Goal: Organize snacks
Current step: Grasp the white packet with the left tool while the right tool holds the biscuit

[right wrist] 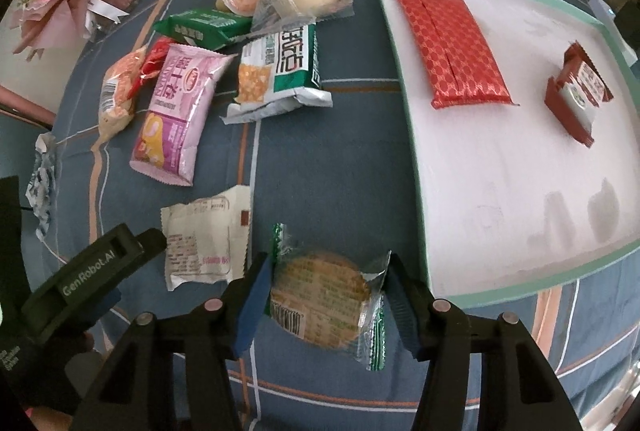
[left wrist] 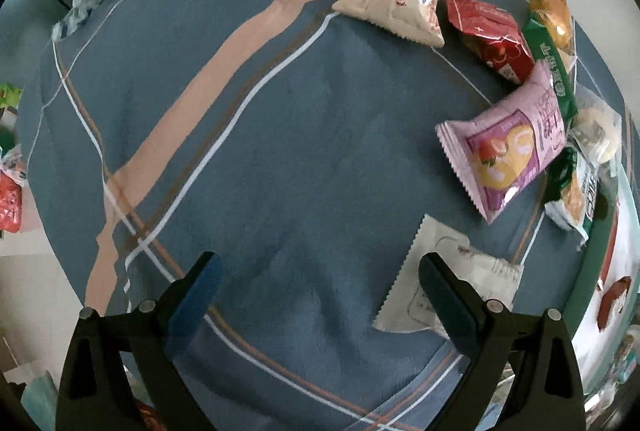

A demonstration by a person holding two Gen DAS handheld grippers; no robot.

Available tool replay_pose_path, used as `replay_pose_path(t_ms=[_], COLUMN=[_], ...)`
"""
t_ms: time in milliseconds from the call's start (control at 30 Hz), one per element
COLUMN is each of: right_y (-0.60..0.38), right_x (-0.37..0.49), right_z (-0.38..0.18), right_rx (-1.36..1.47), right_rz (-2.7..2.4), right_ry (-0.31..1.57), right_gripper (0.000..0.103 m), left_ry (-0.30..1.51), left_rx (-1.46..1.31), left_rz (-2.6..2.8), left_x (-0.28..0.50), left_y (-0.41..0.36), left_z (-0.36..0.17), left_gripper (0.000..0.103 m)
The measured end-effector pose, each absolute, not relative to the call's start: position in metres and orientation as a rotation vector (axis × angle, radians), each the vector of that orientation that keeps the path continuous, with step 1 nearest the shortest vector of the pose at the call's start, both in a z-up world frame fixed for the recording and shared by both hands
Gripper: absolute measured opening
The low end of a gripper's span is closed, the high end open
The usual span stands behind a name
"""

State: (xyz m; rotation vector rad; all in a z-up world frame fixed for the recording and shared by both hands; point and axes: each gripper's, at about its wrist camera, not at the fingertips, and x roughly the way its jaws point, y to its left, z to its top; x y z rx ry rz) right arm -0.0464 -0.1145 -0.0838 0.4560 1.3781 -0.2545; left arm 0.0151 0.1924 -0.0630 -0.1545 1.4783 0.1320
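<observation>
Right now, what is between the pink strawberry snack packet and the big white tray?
In the right wrist view, a white-and-green biscuit packet lies between the pink strawberry snack packet and the white tray; beyond it is bare blue cloth.

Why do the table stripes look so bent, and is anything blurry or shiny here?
Left wrist view: the fisheye lens bows the tablecloth stripes and darkens the corners; the cloth looks slightly smeared. Right wrist view: same curving, bending the tray rim; the red packet glints, soft shadows lie on the tray floor, and the round cookie packet between the right gripper pads looks sharp.
</observation>
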Motion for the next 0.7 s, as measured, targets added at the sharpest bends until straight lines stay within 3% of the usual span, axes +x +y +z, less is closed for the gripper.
replay_pose_path(t_ms=[333, 633, 700], right_y=[-0.126, -0.152, -0.148], right_x=[-0.084, -0.078, -0.072], right_z=[-0.071, -0.093, -0.097], right_rx=[0.503, 0.517, 0.506], right_rz=[-0.268, -0.249, -0.249], right_ry=[1.360, 1.398, 1.401], right_gripper=[0.058, 0.058, 0.058], left_ry=[1.402, 1.465, 1.482], left_rx=[-0.148, -0.055, -0.055], left_rz=[-0.055, -0.209, -0.219], left_x=[-0.020, -0.035, -0.043], left_y=[0.183, 0.163, 0.160], left_z=[-0.042, -0.049, -0.055], left_gripper=[0.098, 0.098, 0.093])
